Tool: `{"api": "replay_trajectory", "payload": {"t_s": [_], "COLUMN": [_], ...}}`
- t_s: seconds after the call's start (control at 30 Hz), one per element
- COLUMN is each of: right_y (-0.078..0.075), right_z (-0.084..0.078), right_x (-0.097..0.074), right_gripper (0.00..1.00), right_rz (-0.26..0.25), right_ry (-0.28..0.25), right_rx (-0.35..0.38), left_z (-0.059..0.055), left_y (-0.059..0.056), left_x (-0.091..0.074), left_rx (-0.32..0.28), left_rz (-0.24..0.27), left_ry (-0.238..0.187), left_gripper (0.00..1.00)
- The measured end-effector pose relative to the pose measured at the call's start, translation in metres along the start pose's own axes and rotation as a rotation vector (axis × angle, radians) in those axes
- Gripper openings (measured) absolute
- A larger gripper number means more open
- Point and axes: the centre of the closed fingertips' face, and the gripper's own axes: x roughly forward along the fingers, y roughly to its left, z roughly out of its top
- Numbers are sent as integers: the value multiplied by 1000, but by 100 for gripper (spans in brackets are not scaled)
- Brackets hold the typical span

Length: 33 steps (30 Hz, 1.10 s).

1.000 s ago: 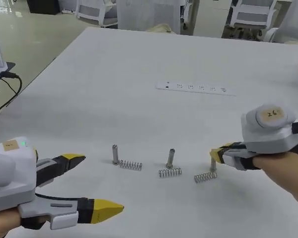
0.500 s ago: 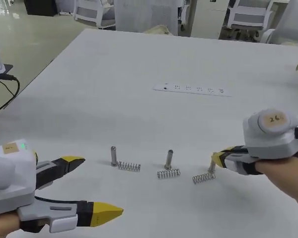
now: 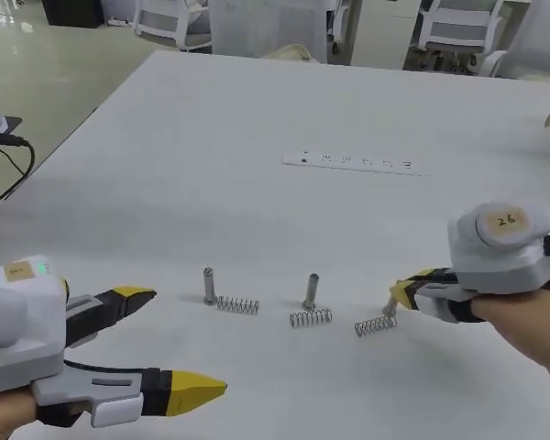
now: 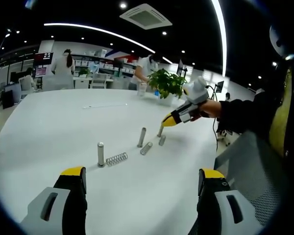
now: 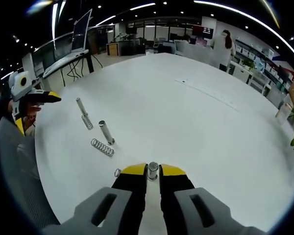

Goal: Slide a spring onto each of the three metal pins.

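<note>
The rightmost pin [image 5: 153,169] of 3 stands upright on the table [image 3: 257,119], its head between the narrow jaws of the right gripper [image 5: 153,171], which seem to clamp it. Its spring [image 3: 376,324] lies flat just beside it, on the side of the left gripper [image 3: 185,341], which is wide open, empty and well apart.

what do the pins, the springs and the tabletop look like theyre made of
The pins look like steel or a similar metal: smooth grey cylinders with a dull sheen. The springs are thin coiled wire, probably steel too, silvery with small glints. The tabletop is matte white, even and grainless, perhaps laminate or painted board; the look leaves that open.
</note>
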Motion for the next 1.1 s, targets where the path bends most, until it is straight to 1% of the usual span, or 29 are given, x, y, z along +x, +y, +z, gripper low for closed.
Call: {"api": "replay_trajectory", "payload": {"t_s": [0.23, 0.43, 0.57, 0.7, 0.77, 0.8, 0.87, 0.97, 1.1], "right_y": [0, -1, -2, -5, -4, -2, 2, 15, 32], "right_z": [1, 3, 7, 16, 26, 34, 43, 62, 78], "right_x": [-3, -9, -17, -25, -33, -37, -43, -49, -50], "right_gripper": [11, 14, 15, 16, 16, 16, 17, 17, 17], "right_rz": [-2, -10, -24, -36, -42, -41, -38, -16, 19], "right_ry": [-15, -34, -56, -85, -109, -131, -149, -184, -201], "right_rx": [2, 3, 1, -7, -23, -38, -54, -106, -163], "left_z": [-2, -3, -3, -3, -4, -4, -4, -4, -4], "left_y": [1, 0, 0, 0, 0, 0, 0, 0, 0], "left_x": [1, 2, 2, 2, 2, 2, 3, 3, 2], "left_rx": [2, 4, 4, 2, 3, 2, 2, 3, 3], "left_rz": [0, -4, -5, -5, -5, -6, -7, -6, -5], "left_ry": [8, 14, 16, 14, 16, 16, 16, 17, 16], "left_gripper": [92, 92, 92, 92, 92, 92, 92, 92, 92]}}
